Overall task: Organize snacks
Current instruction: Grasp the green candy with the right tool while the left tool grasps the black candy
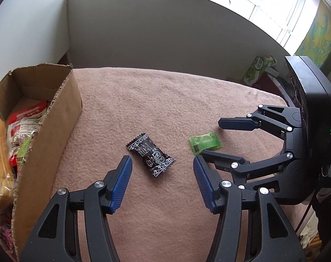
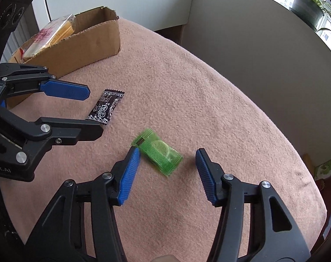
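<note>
Two grippers poised over two wrapped sweets on a pink cloth

The left gripper stands open around the black sweet; the right gripper is open too, its left pad just beside the green sweet, not clamped; farther off, the cardboard box holds snack packets.

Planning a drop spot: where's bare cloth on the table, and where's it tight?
Free: the pink cloth behind both candies up to the white wall, right of the cardboard box. Crowded: the near middle, where the black candy and green candy lie between the left gripper and right gripper.
</note>
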A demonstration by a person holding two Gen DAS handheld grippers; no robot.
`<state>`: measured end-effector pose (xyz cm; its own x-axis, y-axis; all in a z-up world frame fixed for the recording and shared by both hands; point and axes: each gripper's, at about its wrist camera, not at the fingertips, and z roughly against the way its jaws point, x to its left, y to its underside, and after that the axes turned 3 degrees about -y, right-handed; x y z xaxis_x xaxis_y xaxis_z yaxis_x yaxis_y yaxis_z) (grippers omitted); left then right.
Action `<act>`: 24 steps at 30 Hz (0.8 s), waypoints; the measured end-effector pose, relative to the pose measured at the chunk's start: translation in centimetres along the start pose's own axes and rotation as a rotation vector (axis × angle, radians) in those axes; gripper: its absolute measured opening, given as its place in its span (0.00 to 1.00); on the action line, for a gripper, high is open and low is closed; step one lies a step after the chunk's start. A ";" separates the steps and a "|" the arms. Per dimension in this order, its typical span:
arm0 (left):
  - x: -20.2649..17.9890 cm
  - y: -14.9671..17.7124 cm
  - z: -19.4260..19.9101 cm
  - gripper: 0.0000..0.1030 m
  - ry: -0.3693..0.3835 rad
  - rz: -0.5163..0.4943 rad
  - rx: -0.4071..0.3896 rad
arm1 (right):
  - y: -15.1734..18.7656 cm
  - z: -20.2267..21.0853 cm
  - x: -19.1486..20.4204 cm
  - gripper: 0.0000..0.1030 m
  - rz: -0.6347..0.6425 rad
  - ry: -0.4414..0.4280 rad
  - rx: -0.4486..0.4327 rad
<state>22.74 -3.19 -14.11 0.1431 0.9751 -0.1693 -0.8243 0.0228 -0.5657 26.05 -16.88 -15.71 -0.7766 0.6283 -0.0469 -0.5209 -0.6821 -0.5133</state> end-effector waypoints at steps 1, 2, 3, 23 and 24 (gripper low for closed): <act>0.0 0.0 -0.2 0.53 -0.001 0.002 0.002 | -0.1 -0.1 0.0 0.49 0.000 0.002 -0.004; 0.1 -0.1 -0.3 0.52 -0.002 0.004 0.003 | -0.2 -0.1 0.1 0.48 -0.001 0.002 -0.007; 0.2 0.0 -0.3 0.52 -0.001 0.006 0.003 | -0.5 -0.4 0.0 0.47 -0.006 -0.003 -0.010; -0.4 -0.5 -2.1 0.24 -0.074 -0.054 0.013 | 0.8 0.3 -1.5 0.25 -0.149 0.015 -0.042; -0.3 -0.5 -2.1 0.23 -0.074 -0.057 0.013 | 1.0 0.4 -1.5 0.25 -0.156 0.017 -0.044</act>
<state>24.20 -3.95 -15.46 0.1497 0.9858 -0.0766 -0.8229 0.0813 -0.5623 26.56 -18.63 -15.78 -0.6813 0.7317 0.0218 -0.6183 -0.5593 -0.5521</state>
